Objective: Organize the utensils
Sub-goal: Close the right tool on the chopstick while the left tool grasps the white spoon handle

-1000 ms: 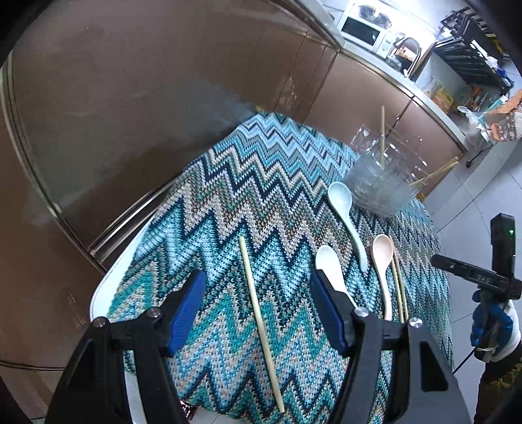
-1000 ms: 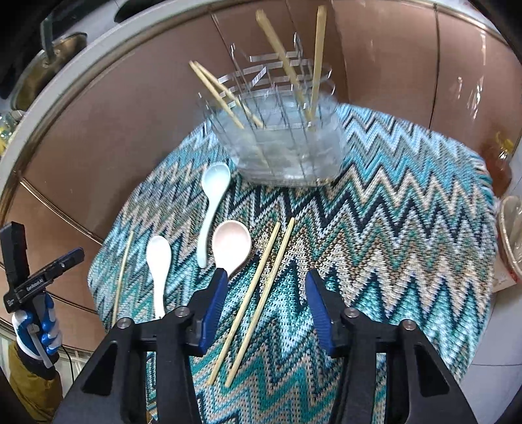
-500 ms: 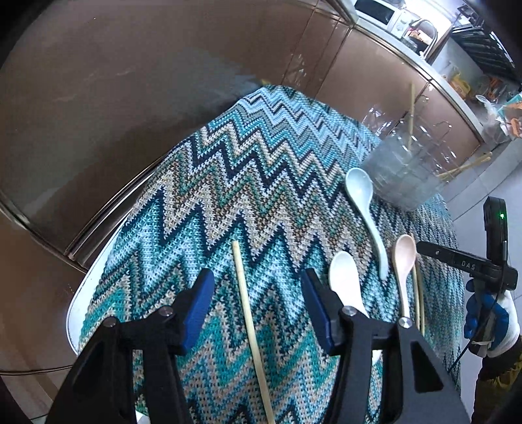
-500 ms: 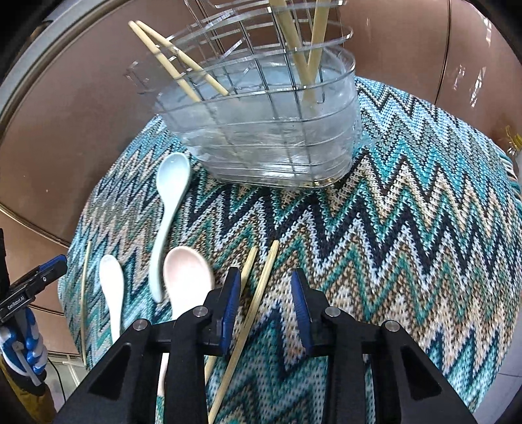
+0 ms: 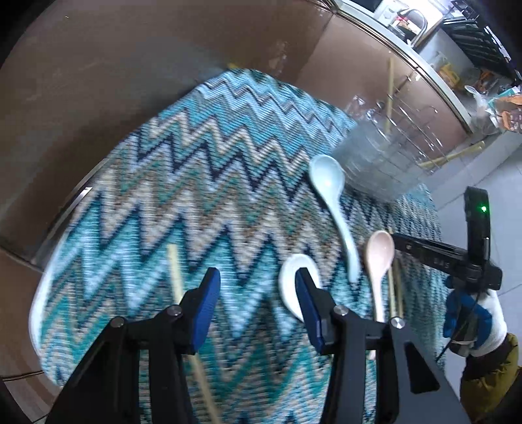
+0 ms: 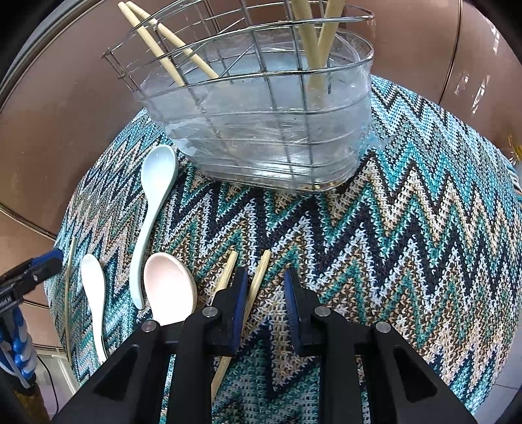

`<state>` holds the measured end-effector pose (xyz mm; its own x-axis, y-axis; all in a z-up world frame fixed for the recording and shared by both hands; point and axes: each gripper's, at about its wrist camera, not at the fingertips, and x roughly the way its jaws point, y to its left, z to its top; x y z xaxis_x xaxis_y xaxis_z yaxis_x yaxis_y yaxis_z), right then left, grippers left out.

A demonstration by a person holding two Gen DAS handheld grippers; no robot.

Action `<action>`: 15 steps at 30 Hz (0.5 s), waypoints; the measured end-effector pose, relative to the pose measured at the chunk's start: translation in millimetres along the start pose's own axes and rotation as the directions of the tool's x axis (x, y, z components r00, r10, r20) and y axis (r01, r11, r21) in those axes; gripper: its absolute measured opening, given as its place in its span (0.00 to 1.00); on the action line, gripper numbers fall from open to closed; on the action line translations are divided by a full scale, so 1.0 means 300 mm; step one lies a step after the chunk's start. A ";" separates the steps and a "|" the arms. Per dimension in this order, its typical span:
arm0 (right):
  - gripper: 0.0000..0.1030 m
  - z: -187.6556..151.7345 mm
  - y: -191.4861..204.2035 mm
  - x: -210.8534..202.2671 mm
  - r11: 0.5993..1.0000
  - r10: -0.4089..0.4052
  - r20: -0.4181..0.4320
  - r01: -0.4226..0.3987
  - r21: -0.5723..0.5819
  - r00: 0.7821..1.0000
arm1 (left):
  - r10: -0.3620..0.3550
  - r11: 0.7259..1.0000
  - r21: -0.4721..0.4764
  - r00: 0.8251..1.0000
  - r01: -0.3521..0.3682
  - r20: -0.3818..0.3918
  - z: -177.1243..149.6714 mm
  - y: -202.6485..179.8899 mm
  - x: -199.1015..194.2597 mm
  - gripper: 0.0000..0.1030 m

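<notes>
A clear utensil holder with a wire rack [image 6: 261, 130] stands on the zigzag cloth and holds several chopsticks [image 6: 313, 42]; it also shows in the left wrist view [image 5: 385, 159]. A pale blue spoon [image 6: 153, 208], a pink spoon [image 6: 169, 287] and a white spoon [image 6: 93, 290] lie on the cloth. Two chopsticks [image 6: 257, 277] lie under my right gripper [image 6: 262, 277], which is low over the cloth, narrowly open and empty. A lone chopstick [image 5: 174, 270] lies by my left gripper [image 5: 257, 280], which is open and empty above the cloth, its right finger over the white spoon [image 5: 290, 283].
The zigzag cloth [image 6: 407, 244] covers a small round table in front of brown cabinet doors [image 5: 130, 65]. A kitchen counter with appliances [image 5: 407, 19] runs at the back right. The table's edge [image 5: 36, 310] is close on the left.
My right gripper has moved lower and forward over the two chopsticks and its jaws have narrowed. My left gripper has shifted right, from astride the lone chopstick toward the white spoon, and narrowed a little.
</notes>
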<state>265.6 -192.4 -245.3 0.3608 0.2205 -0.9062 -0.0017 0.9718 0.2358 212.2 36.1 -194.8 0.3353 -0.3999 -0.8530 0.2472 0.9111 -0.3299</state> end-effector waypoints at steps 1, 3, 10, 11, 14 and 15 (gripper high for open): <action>0.21 0.005 -0.002 0.003 1.000 0.003 -0.001 -0.003 0.002 1.000 | -0.005 1.000 0.000 1.000 0.005 -0.008 0.000 -0.009 0.010 0.44; 0.18 0.004 -0.021 -0.005 1.000 0.009 -0.002 -0.009 0.006 1.000 | -0.023 1.000 -0.011 0.999 0.023 -0.029 0.003 -0.021 0.036 0.44; 0.11 0.008 -0.085 -0.019 0.998 0.054 -0.003 -0.054 0.029 0.999 | -0.047 0.998 -0.035 0.996 0.044 -0.082 0.003 -0.039 0.102 0.35; 0.10 0.005 -0.086 -0.026 0.998 0.060 -0.001 -0.060 0.030 0.998 | -0.047 0.998 -0.036 0.995 0.044 -0.086 0.003 -0.040 0.108 0.33; 0.09 -0.004 -0.101 -0.037 0.996 0.082 0.002 -0.082 0.028 0.997 | -0.049 0.998 -0.042 0.994 0.046 -0.095 0.005 -0.036 0.122 0.28; 0.08 -0.008 -0.106 -0.041 0.996 0.090 0.003 -0.090 0.027 0.996 | -0.047 0.998 -0.043 0.994 0.043 -0.097 0.007 -0.035 0.125 0.26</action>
<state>258.8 -225.8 -242.5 0.3621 0.3064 -0.8803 -0.0084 0.9454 0.3257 223.9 11.2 -222.4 0.2339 -0.4309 -0.8716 0.2224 0.8964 -0.3835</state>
